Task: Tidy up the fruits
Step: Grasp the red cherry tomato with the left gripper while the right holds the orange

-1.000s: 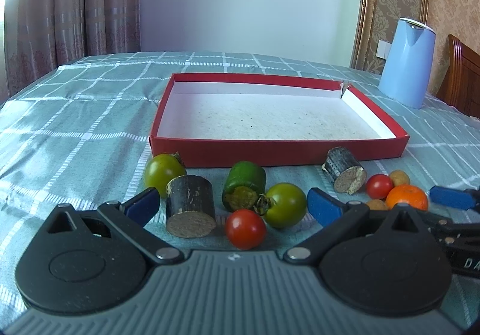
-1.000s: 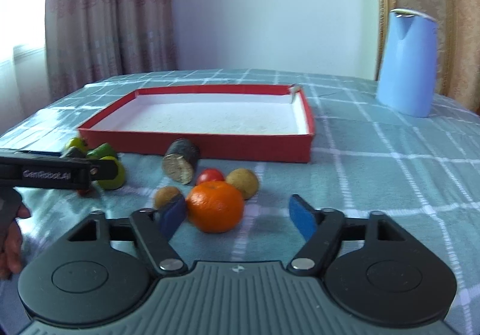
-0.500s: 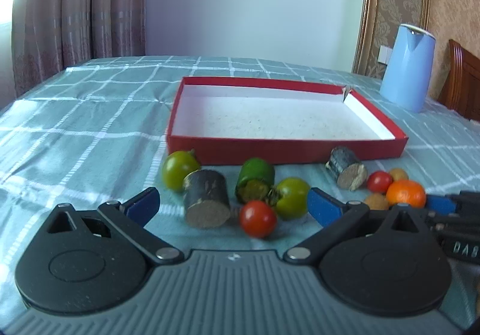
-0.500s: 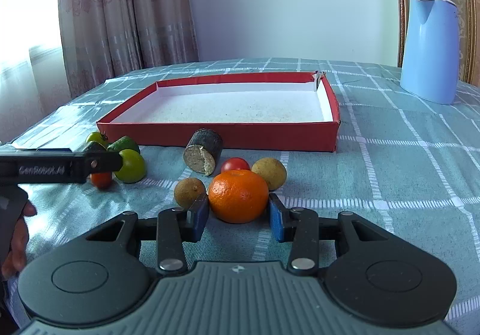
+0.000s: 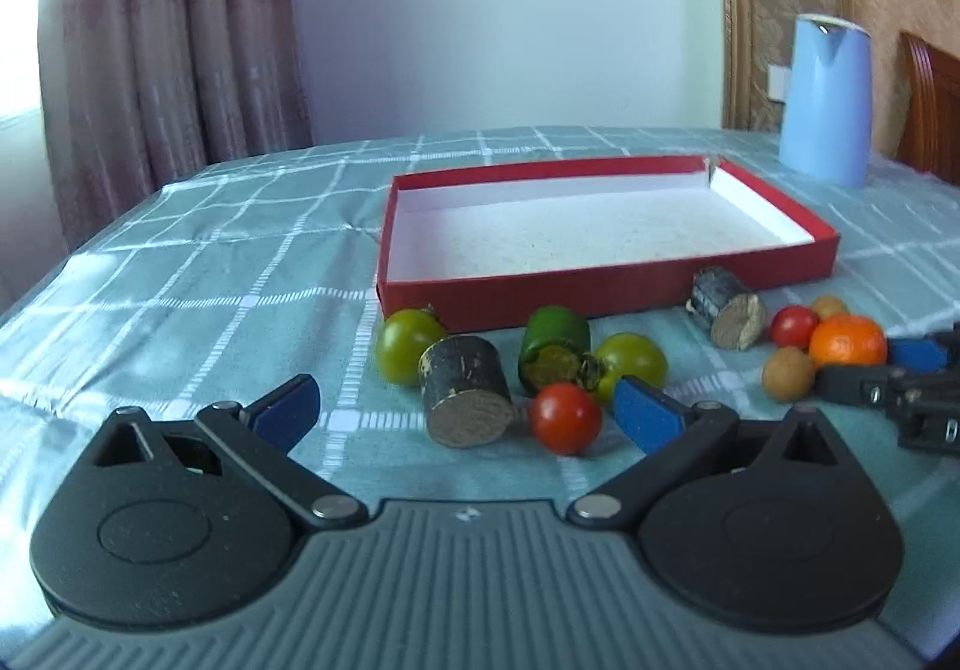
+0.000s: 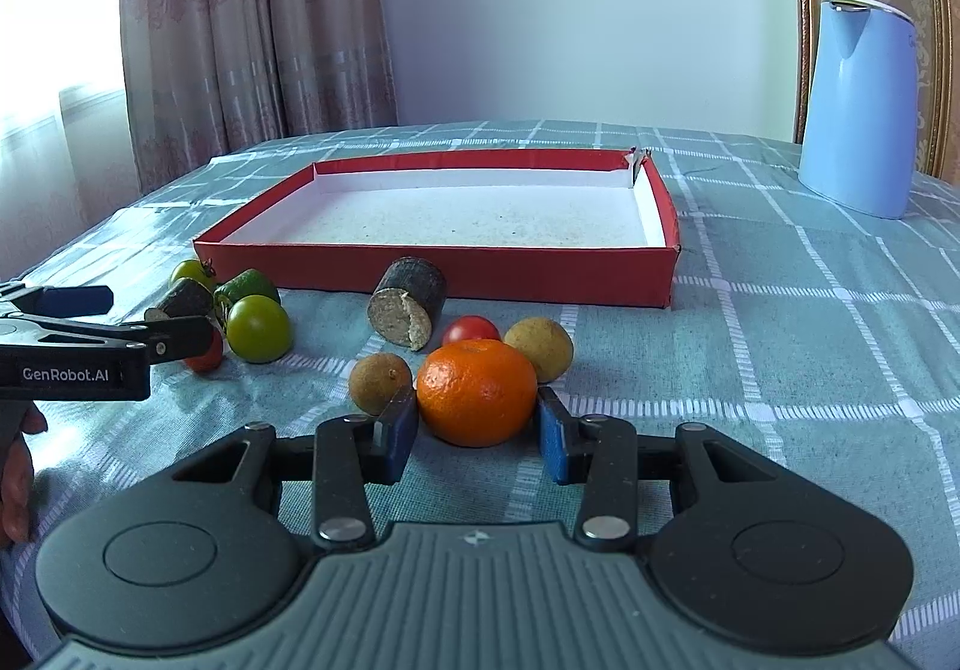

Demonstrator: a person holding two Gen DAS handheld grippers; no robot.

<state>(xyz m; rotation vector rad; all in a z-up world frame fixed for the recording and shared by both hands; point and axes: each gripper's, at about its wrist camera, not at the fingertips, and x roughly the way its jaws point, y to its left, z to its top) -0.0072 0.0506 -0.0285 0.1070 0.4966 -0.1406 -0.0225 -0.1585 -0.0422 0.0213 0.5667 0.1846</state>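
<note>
My right gripper [image 6: 477,433] is shut on the orange mandarin [image 6: 476,392], which rests on the tablecloth; it also shows in the left wrist view [image 5: 847,340]. Beside it lie a red cherry tomato [image 6: 471,330] and two brown longans [image 6: 380,383]. My left gripper [image 5: 465,409] is open, low over a dark cylinder piece [image 5: 465,392], a red tomato [image 5: 565,418], a green pepper [image 5: 553,349] and two green tomatoes [image 5: 408,344]. The empty red tray [image 6: 498,274] lies behind the fruits.
A blue kettle [image 6: 858,105] stands at the back right. A second dark cylinder piece [image 6: 408,302] lies in front of the tray. A wooden chair [image 5: 930,105] is at the far right. Curtains hang behind the table.
My right gripper has closed on the mandarin. My left gripper has drawn back and turned its view slightly to the left; it stays open.
</note>
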